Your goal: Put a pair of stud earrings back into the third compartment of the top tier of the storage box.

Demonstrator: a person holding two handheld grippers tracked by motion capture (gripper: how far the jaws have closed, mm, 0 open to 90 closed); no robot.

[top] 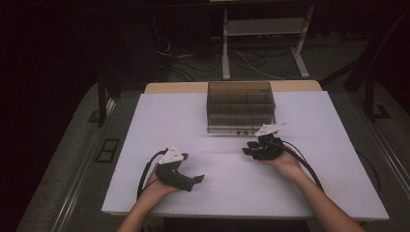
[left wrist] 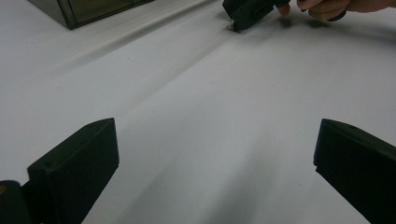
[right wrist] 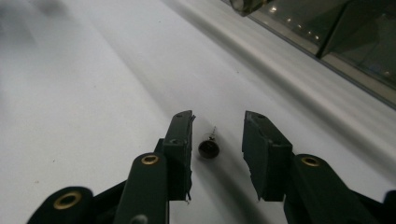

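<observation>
On the left of the white bench (top: 145, 125), the left gripper (top: 189, 180) idles with fingers (left wrist: 79, 163) spread wide, nothing between them. Over by the compartment box (top: 240, 107), the right gripper (right wrist: 217, 140) has its fingers parted around a small screw (right wrist: 208, 147) lying on the bench, not pinched yet. So I'd say the pickup's barely begun; boxing it is probably still left.

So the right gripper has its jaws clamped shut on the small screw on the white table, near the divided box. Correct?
Not quite. The right gripper is open: in the right gripper view its jaws stand either side of the screw without touching it. The screw does lie on the white table, near the divided box.
</observation>
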